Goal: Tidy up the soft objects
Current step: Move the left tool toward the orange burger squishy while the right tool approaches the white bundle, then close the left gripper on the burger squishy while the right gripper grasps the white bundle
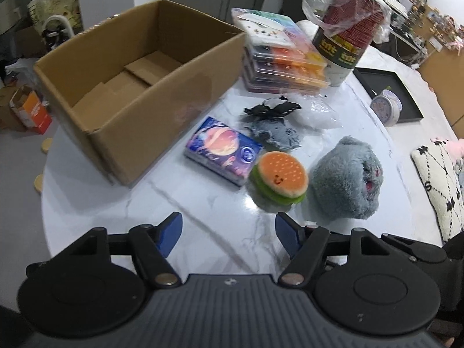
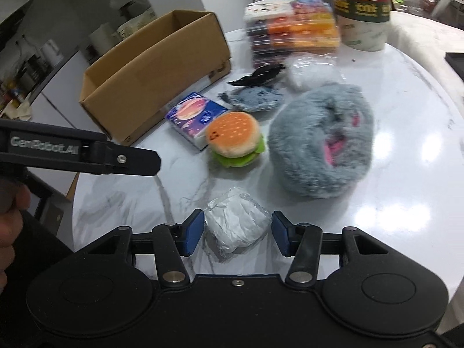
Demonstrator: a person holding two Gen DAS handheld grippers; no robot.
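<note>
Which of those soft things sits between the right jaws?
The crumpled white plastic-wrapped bundle, right between them. The burger plush and grey fluffy plush lie farther off on the table.

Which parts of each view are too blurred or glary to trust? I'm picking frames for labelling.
Left wrist view: cardboard box near wall smeared, burger plush slightly soft; fisheye curves the table edge. Right wrist view: stacked plastic cases and cup stack motion-blurred, ceiling glare on the table right of the grey plush; white packet between the jaws fairly sharp.

A lived-in home: marble table point(image 1: 203, 226), cushion point(image 1: 438, 185), cluttered shelves point(image 1: 435, 17).
</note>
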